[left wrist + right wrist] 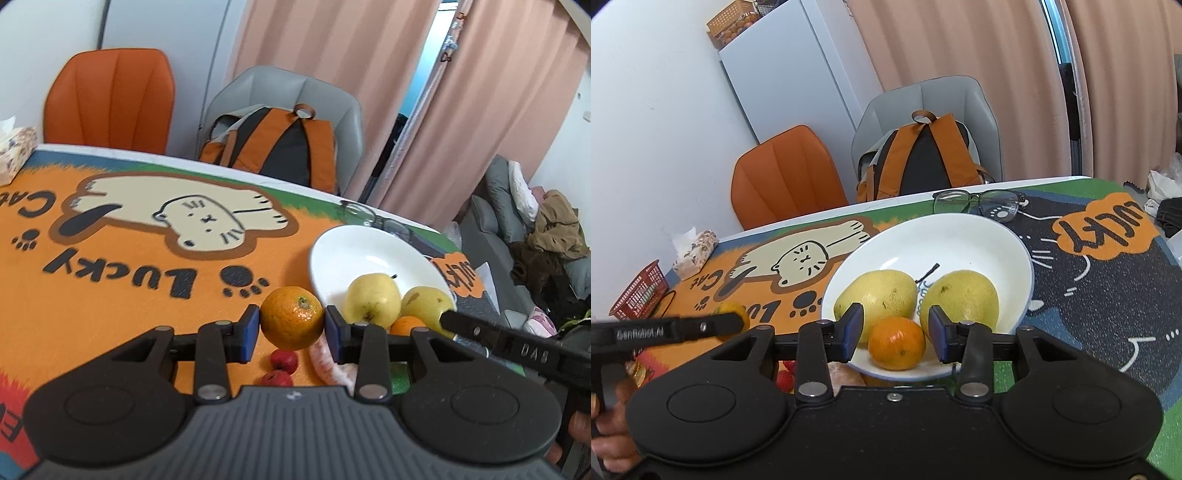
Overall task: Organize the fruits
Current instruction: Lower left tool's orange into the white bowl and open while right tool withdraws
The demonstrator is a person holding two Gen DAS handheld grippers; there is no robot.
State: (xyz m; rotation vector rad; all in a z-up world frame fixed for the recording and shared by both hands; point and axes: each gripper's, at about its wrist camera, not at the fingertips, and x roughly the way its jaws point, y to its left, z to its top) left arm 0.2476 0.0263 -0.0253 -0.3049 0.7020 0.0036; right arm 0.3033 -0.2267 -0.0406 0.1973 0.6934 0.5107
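My left gripper [291, 332] is shut on an orange [292, 322], held above the table to the left of the white bowl [354, 254]. The bowl [979, 243] holds two yellow pears [882, 299] [964, 299] and a second orange [897, 342]. My right gripper [897, 332] is open, its pads either side of that orange at the bowl's near rim, not touching it. In the left wrist view the pears [373, 301] [428, 306] and the bowl's orange [406, 325] show too, with two small red fruits [283, 360] and a pink fruit [328, 363] on the mat below.
Glasses [979, 201] lie behind the bowl. A tissue pack [696, 249] and a red basket [641, 291] sit at the far left of the table. An orange chair [110, 99] and a grey chair with a backpack [280, 147] stand behind the table.
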